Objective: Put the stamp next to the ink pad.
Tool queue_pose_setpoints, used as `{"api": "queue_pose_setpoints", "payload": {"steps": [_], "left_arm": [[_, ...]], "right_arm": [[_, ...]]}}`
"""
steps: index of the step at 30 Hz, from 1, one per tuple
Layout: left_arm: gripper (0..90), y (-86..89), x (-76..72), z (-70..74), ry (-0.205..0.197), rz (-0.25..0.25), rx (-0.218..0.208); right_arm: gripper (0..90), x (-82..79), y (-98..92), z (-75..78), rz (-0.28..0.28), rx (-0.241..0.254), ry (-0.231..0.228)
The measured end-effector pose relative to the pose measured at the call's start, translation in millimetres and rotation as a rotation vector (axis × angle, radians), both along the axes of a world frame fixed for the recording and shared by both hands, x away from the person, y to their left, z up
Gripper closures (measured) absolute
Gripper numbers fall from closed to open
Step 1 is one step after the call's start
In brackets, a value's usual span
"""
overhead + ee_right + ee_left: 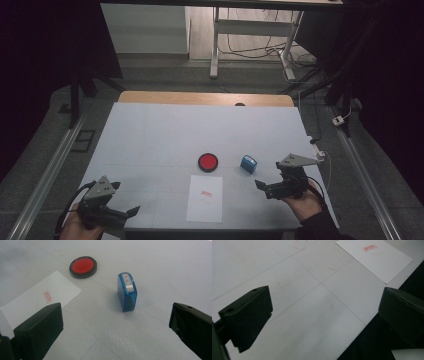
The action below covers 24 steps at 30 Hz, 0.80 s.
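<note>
My 2 black grippers, left gripper (131, 212) and right gripper (260, 184), face a translucent blue stamp (127, 292), a black-rimmed red ink pad (83, 265) and white paper (37, 298) bearing 1 red imprint (47, 296).

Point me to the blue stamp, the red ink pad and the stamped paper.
blue stamp (127, 293): right gripper view, middle of its blue body.
red ink pad (83, 265): right gripper view, centre of the red surface.
stamped paper (205, 202): high view, bare white area below the red imprint.

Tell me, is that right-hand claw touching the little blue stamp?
Apart. In the right gripper view, the blue stamp stands alone on the table, with bare surface between it and both open jaws of the right gripper.
</note>
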<state>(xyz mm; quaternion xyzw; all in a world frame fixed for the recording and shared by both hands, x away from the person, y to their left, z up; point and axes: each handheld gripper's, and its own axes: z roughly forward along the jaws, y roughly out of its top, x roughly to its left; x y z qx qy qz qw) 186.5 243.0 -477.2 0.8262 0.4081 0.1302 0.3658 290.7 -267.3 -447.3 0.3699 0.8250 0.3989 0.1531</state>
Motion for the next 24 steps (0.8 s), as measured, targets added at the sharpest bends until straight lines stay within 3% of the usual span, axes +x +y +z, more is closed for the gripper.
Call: {"api": "queue_pose_setpoints", "payload": {"steps": [14,24], "left_arm": [[0.0,2.1,0.4,0.4,0.004,0.031,-0.011],[0.0,2.8,0.5,-0.2,0.008,0.046,-0.011]], "right_arm": [[0.0,-29.9,-24.8,0.5,-0.053,0.028,0.018],[0.0,-50.3,-34.4,-2.6,-0.075,-0.007,0.012]]}}
